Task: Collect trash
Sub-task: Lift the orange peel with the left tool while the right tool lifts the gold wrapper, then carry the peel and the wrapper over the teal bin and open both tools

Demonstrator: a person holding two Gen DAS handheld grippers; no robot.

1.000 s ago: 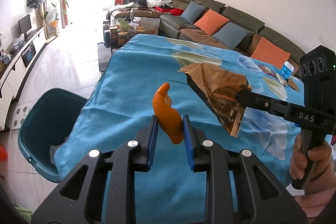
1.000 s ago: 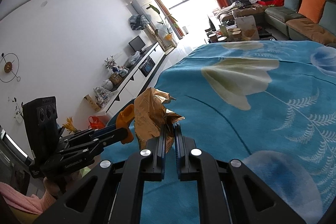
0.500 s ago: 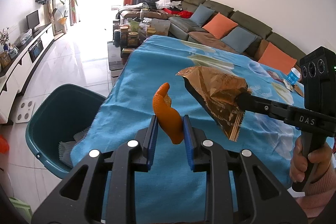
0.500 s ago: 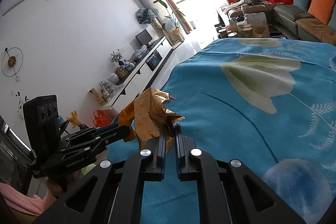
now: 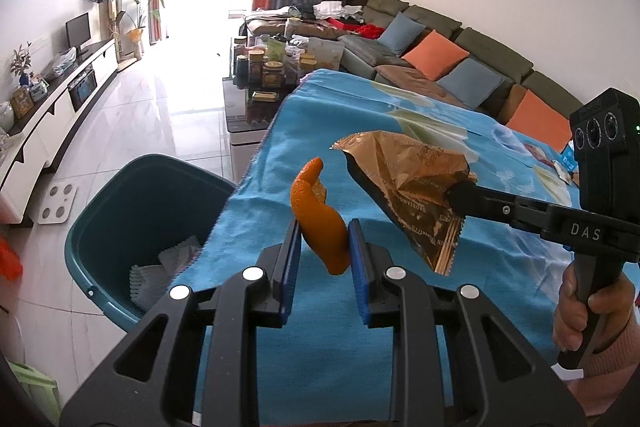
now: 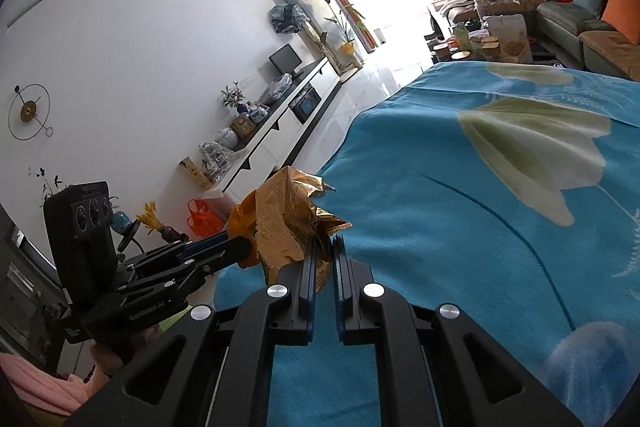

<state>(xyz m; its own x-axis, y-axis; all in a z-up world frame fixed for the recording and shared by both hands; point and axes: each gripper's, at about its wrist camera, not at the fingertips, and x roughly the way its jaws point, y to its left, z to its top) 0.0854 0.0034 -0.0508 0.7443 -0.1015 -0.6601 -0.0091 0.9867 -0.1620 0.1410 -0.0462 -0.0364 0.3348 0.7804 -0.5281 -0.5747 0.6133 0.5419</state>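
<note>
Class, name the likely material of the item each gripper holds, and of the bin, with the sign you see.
Orange peel: fruit rind, matte and dimpled, curled.
Wrapper: probably metallised plastic film; gold, shiny, creased, printed.
Bin: probably moulded plastic; smooth teal wall with a slight sheen.

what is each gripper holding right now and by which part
Left gripper: orange peel, pinched at its lower half. Right gripper: crumpled gold snack wrapper, clamped at its lower crumpled edge.

Glossy crinkled foil wrapper [image 5: 412,183], dimpled matt orange peel [image 5: 320,223], woven cloth tablecover [image 5: 360,115], smooth plastic bin [image 5: 120,195].
</note>
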